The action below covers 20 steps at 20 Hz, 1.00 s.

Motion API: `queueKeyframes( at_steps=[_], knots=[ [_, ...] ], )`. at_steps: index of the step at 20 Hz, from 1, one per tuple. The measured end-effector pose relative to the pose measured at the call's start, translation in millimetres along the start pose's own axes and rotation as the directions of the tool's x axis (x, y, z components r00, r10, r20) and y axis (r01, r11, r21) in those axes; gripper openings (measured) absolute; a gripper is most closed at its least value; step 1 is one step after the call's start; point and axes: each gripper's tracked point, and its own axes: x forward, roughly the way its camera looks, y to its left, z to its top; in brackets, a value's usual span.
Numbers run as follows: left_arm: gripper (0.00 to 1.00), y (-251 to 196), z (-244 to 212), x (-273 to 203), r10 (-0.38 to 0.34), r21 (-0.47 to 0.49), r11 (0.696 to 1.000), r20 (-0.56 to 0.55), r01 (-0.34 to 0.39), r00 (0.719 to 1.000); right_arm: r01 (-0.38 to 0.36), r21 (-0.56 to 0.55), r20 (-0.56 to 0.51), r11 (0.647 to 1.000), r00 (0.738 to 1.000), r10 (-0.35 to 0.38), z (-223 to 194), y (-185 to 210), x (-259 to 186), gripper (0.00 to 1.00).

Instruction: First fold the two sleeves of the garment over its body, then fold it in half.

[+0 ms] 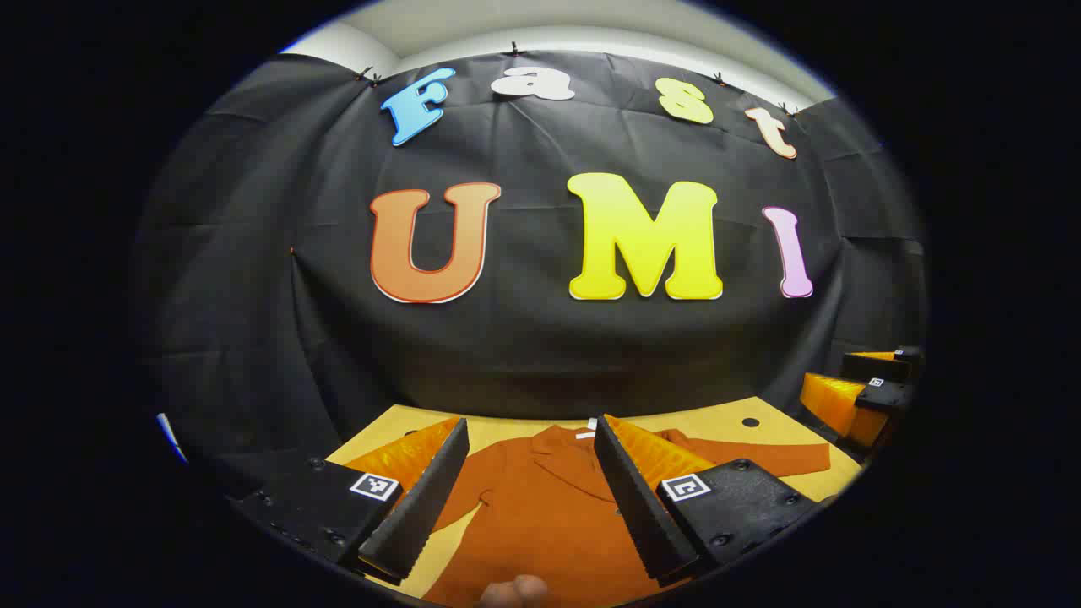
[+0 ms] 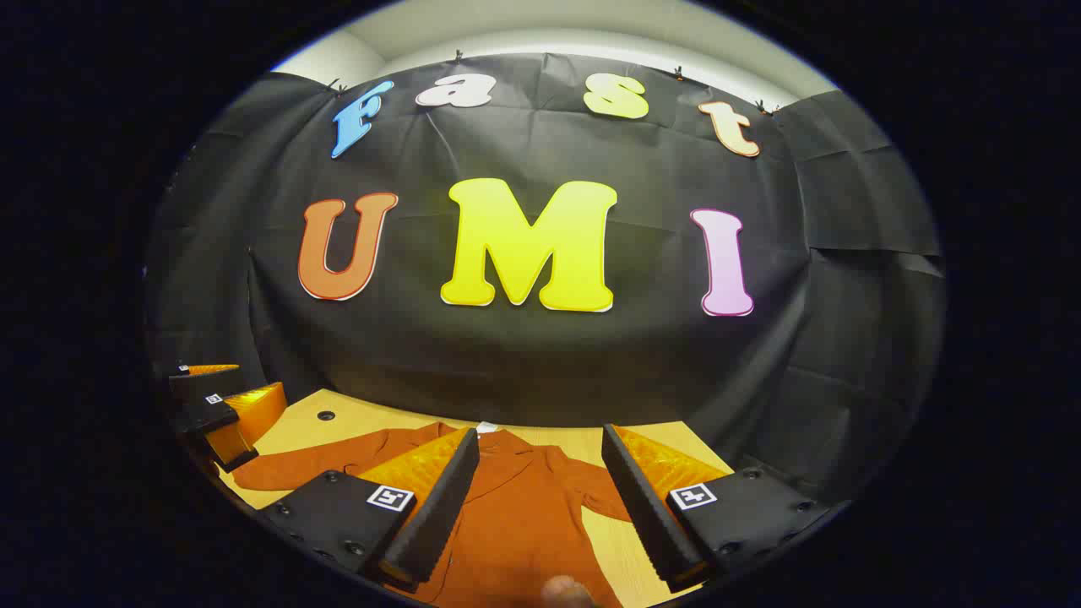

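Both sleeves of the garment (image 1: 540,498) lie spread on the desk (image 1: 718,422), unfolded; left gripper (image 1: 532,481) and right gripper (image 2: 540,498) fingers wide, empty.

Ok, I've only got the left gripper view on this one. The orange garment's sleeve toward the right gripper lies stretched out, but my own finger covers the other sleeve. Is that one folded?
Observer: No. In the right gripper view the other sleeve lies stretched out flat on the table, not over the body of the garment.
Operator: Where does its cuff end?
Observer: Close below the left gripper, which shows far off at the side of that view.
Operator: Is the right gripper holding anything?
Observer: No. The right gripper is open and grips nothing; the collar shows between its fingers.
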Motion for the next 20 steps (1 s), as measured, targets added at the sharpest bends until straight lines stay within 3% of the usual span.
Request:
queueKeyframes(
  at_steps=[4, 5, 20],
  knots=[
    [1.00, 11.4, -4.5, -1.6, 0.015, 0.001, 1.000, -0.010, -0.015, 1.000, 0.013, 0.002, -0.012, 1.000, 1.000, -0.013, -3.2, -1.2, 1.9, 0.94],
    [0.97, 12.0, -3.9, -1.5, 0.016, 0.006, 1.000, -0.012, -0.016, 1.000, 0.014, -0.003, -0.016, 1.000, 1.000, -0.014, -5.4, -3.5, 1.6, 0.94],
    [0.97, -18.9, -16.7, 15.8, 0.020, 0.046, 0.999, -0.053, -0.018, 0.998, 0.014, -0.012, -0.036, 1.000, 0.999, -0.015, -10.3, -54.6, 27.2, 0.94]
  ],
)
